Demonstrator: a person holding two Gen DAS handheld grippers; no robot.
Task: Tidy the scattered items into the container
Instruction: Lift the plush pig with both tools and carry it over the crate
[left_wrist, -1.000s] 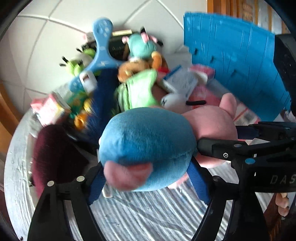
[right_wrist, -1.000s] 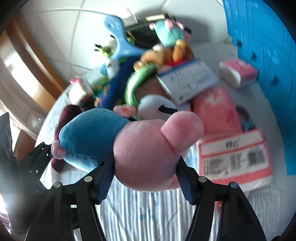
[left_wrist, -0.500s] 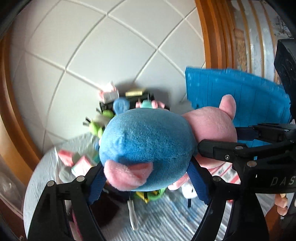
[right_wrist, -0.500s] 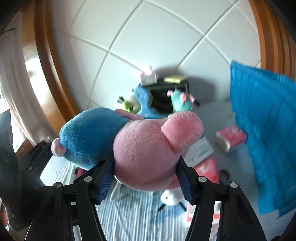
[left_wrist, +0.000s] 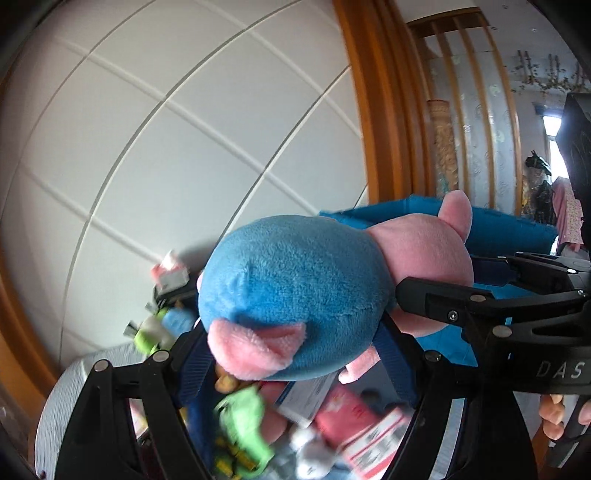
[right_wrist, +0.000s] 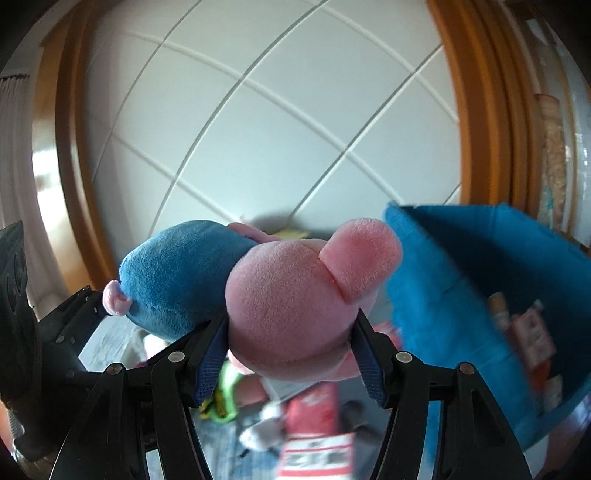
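Change: plush toy (left_wrist: 295, 299) lifted off table clutter, now level with blue bin (right_wrist: 480, 280) rim, just left | left gripper (left_wrist: 291, 354) clamps blue body, right gripper (right_wrist: 290, 350) pink head | next: carry over bin.

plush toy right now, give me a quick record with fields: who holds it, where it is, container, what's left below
held item: pink and blue plush toy
left hand-held gripper: shut on the toy's blue body
right hand-held gripper: shut on the toy's pink head
position: in the air above the table clutter
container: blue bin, to the right, a few packets already inside
left on table: green plush, pink packets
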